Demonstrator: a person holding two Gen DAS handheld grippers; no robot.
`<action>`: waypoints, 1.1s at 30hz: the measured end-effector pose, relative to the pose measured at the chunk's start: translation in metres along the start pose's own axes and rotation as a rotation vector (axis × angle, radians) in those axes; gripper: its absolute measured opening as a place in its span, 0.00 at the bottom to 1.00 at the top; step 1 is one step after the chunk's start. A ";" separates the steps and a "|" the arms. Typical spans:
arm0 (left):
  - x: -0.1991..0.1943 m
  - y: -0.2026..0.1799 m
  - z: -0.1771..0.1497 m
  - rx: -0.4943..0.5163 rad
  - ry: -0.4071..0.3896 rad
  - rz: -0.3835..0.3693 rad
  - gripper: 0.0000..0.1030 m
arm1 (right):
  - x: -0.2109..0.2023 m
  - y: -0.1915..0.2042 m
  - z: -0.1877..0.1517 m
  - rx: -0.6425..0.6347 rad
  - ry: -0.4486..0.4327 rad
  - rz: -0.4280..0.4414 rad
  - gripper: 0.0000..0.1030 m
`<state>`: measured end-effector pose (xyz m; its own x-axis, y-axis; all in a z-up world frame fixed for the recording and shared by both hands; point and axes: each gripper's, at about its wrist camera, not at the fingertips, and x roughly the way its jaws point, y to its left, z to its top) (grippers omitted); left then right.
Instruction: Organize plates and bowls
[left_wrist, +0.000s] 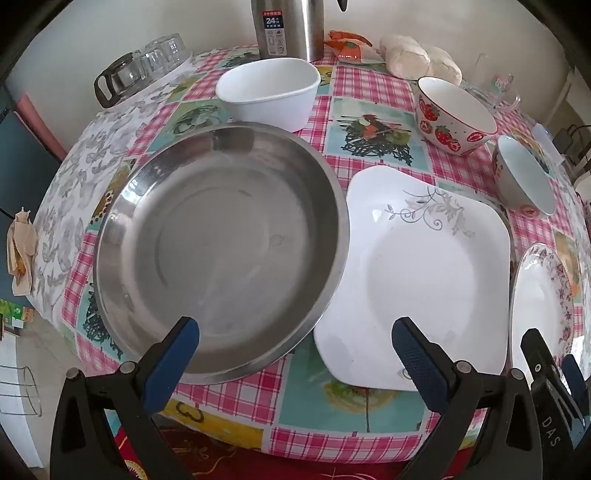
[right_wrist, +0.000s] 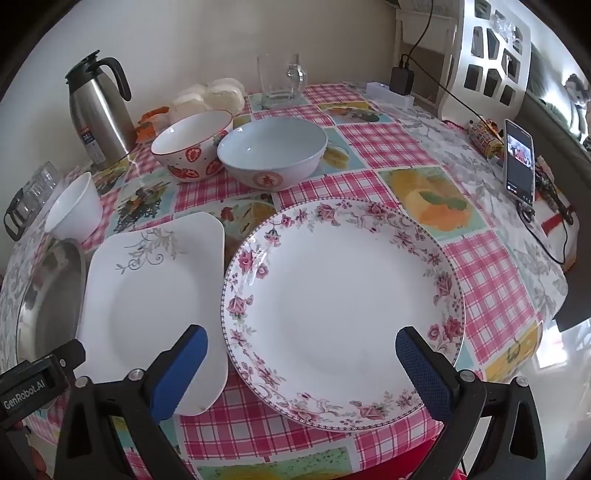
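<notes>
A steel pan (left_wrist: 221, 243) lies at the table's front left, its rim over the edge of a square white plate (left_wrist: 421, 280). A round flowered plate (right_wrist: 343, 302) lies to the right of the square plate (right_wrist: 147, 306). Behind them stand a white bowl (left_wrist: 269, 92), a strawberry bowl (left_wrist: 454, 114) and a pale blue bowl (right_wrist: 273, 155). My left gripper (left_wrist: 295, 339) hangs open above the pan and square plate, holding nothing. My right gripper (right_wrist: 301, 347) hangs open over the flowered plate's near half, also empty.
A steel thermos jug (right_wrist: 99, 110), a glass mug (right_wrist: 280, 79), buns (right_wrist: 210, 96) and upturned glasses (left_wrist: 147, 62) line the back of the checked tablecloth (right_wrist: 480, 273). A phone (right_wrist: 519, 162), cables and a charger (right_wrist: 400, 81) sit at the right.
</notes>
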<state>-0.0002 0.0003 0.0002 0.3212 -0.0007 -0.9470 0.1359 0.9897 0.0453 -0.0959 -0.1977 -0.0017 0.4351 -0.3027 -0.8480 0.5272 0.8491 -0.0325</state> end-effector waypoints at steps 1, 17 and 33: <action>-0.001 0.001 0.000 -0.002 -0.002 0.000 1.00 | -0.001 0.000 0.000 -0.002 -0.002 0.000 1.00; -0.018 0.012 -0.004 -0.023 -0.039 -0.005 1.00 | -0.019 0.010 0.002 -0.035 -0.042 0.013 1.00; -0.017 0.023 -0.004 -0.053 -0.057 -0.019 1.00 | -0.023 0.023 -0.001 -0.058 -0.044 0.020 1.00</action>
<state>-0.0061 0.0236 0.0162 0.3719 -0.0267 -0.9279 0.0937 0.9956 0.0089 -0.0946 -0.1706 0.0159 0.4775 -0.3036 -0.8245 0.4760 0.8781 -0.0476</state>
